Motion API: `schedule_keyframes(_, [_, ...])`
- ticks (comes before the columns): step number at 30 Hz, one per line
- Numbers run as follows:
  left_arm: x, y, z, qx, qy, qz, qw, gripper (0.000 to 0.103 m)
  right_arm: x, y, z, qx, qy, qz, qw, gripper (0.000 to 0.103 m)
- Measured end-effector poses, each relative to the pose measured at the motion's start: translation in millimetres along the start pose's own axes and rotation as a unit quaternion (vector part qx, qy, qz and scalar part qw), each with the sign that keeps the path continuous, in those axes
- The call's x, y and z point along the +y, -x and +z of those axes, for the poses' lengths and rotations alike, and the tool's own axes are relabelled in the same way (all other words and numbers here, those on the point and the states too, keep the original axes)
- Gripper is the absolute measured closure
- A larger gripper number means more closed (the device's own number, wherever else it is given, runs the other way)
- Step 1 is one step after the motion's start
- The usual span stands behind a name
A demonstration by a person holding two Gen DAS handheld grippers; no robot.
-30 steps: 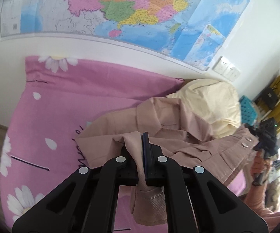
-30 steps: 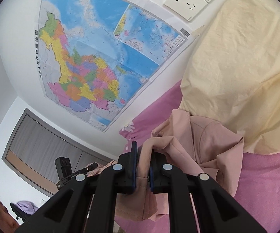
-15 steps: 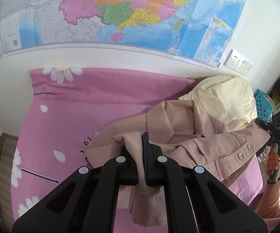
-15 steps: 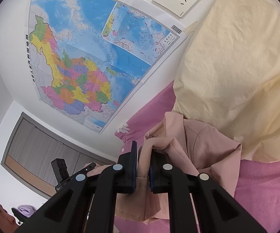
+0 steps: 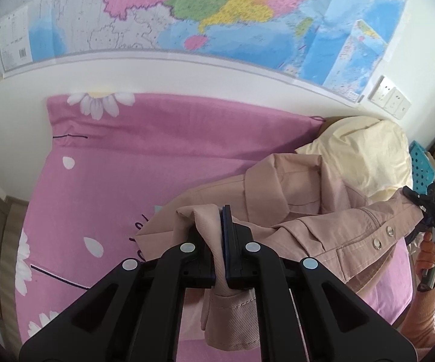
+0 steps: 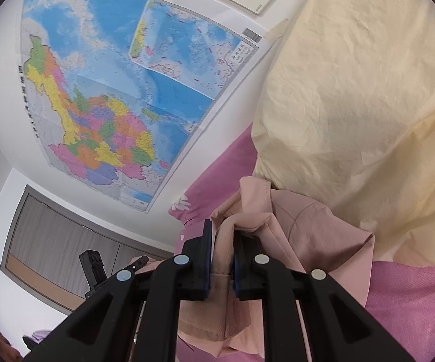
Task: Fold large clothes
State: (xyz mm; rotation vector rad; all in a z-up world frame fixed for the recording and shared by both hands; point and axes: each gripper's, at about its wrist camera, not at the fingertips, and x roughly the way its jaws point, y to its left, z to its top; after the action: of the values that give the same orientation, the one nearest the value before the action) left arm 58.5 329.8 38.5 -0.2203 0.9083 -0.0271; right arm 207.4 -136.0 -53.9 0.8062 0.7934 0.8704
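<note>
The left gripper (image 5: 219, 241) pinches a cuff of the dusty-pink cotton jacket (image 5: 292, 211). The right gripper (image 6: 221, 259) clamps another edge of that jacket. Beyond both grippers, the jacket body sags onto the pink daisy-print bedsheet (image 5: 157, 166), touching the cream pillow (image 5: 365, 150). Step in hand: carrying the edges across. Next move likely requires lowering both edges level.

The left wrist camera looks steeply down over the bed (image 5: 163, 163); the right looks nearly level, close to the pillow (image 6: 353, 105). Both share the wall map (image 5: 217, 15).
</note>
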Motion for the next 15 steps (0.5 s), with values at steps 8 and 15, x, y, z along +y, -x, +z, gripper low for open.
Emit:
schedule_keyframes(8, [15.2, -42.5, 12.6, 0.039, 0.024, 0.015, 0.9989, 0.096, -18.8, -25.2, 13.3, 0.011, -0.012, -0.051, 0.999, 0.081])
schedule_keyframes(15, [27.9, -81.6, 19.9, 0.072, 0.051, 0.021, 0.9959, 0.096, -9.7, -24.9, 16.0, 0.011, 0.034, -0.089, 0.995, 0.038])
